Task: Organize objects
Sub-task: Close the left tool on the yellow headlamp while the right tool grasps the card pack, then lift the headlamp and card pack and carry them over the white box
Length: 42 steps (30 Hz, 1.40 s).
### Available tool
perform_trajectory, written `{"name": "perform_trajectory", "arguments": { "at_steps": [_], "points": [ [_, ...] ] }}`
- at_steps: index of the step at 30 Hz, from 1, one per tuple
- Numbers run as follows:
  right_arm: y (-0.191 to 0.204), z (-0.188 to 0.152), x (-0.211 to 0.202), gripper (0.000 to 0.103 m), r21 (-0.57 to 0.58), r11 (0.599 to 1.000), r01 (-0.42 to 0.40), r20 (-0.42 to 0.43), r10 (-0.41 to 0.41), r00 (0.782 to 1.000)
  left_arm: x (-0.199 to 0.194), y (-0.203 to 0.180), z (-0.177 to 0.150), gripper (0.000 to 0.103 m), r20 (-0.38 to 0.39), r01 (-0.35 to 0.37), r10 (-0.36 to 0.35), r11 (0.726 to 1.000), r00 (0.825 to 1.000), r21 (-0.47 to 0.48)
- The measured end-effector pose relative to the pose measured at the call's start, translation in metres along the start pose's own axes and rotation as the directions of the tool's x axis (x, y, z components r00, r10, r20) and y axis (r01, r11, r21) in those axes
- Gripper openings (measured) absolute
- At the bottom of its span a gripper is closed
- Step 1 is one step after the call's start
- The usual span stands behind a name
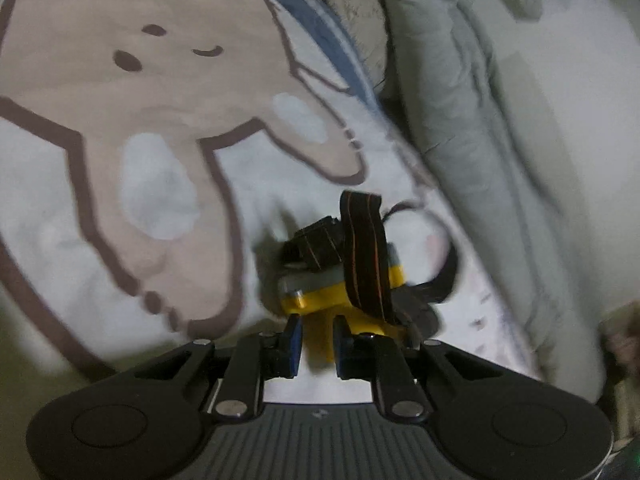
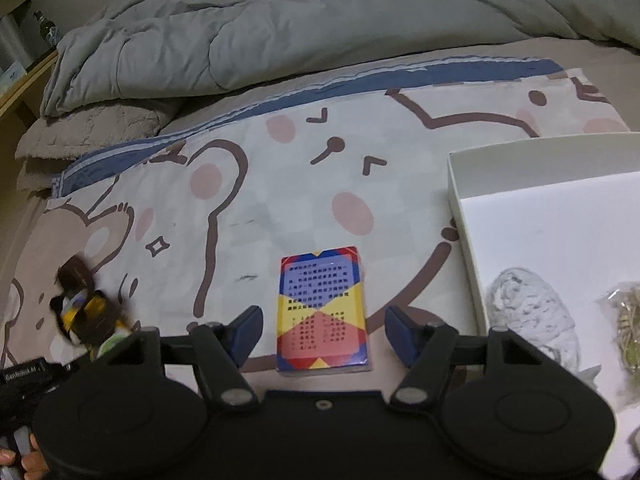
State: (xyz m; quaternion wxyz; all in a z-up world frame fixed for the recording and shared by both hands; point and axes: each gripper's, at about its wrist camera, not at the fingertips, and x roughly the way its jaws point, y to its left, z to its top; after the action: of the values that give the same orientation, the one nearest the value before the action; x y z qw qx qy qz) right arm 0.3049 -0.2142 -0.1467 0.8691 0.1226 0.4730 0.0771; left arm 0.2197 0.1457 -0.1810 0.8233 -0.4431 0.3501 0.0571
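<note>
Left gripper (image 1: 314, 344) is clamped on the yellow base of a headlamp (image 1: 344, 280); its black-and-orange strap loops over the top, the lamp's front is hidden and the far strap end blurs out. In the right wrist view that headlamp (image 2: 86, 312) is a motion-smeared blob at far left, above the bed. Right gripper (image 2: 324, 336) has its jaws apart, straddling a card box (image 2: 322, 312) without the pads touching it. The box lies flat on the bear-print sheet (image 2: 280, 184); it is blue, yellow and red with dense printed text too small to read. White tray (image 2: 460, 196) at right is cut off by the frame; it holds a pale netted bundle (image 2: 528, 312) and a greenish bagged item (image 2: 624, 320), both hard to identify. Grey duvet (image 2: 280, 32) is bunched behind.
</note>
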Motion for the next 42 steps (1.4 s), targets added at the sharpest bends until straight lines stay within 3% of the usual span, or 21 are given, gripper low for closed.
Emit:
{"name": "perform_trajectory", "arguments": {
  "at_steps": [3,11,14,18,25,31,36,37,42],
  "points": [
    [0.002,0.000,0.002,0.068,-0.005,1.000,-0.006,-0.002,0.006,1.000,0.006,-0.008,0.001,0.016,0.010,0.046,-0.045,0.999,0.999,-0.021],
    [-0.002,0.001,0.006,0.069,0.014,1.000,-0.007,-0.012,0.007,1.000,0.025,-0.039,0.007,0.017,0.000,0.004,-0.004,0.999,1.000,0.036],
    [-0.005,0.002,0.010,0.069,0.032,0.999,-0.013,-0.023,0.013,1.000,0.034,-0.052,0.013,0.027,-0.027,-0.072,0.074,0.995,0.997,0.071],
    [-0.005,0.001,0.016,0.070,0.031,0.999,-0.007,-0.038,0.008,0.999,0.040,-0.070,0.015,0.030,-0.050,-0.151,0.157,0.982,0.986,0.112],
    [-0.005,-0.002,0.027,0.073,0.017,1.000,0.007,-0.067,-0.006,0.998,0.060,-0.085,0.013,0.044,-0.063,-0.300,0.307,0.948,0.949,0.110],
    [0.003,-0.009,0.038,0.078,-0.044,0.999,0.027,-0.089,-0.031,0.996,0.069,-0.082,0.009,0.044,-0.060,-0.301,0.310,0.945,0.949,0.132],
    [0.016,-0.016,0.043,0.067,-0.185,0.980,0.071,-0.082,-0.088,0.993,0.062,-0.083,0.011,0.044,-0.073,-0.286,0.309,0.932,0.948,0.221],
    [0.017,-0.017,0.042,0.062,-0.201,0.977,0.071,-0.081,-0.089,0.993,0.060,-0.084,0.012,0.043,-0.075,-0.287,0.312,0.928,0.947,0.240],
    [0.023,-0.026,0.034,0.062,-0.260,0.963,0.065,-0.091,-0.091,0.992,0.045,-0.089,0.006,0.042,-0.110,-0.271,0.338,0.879,0.935,0.393]
  ]
}}
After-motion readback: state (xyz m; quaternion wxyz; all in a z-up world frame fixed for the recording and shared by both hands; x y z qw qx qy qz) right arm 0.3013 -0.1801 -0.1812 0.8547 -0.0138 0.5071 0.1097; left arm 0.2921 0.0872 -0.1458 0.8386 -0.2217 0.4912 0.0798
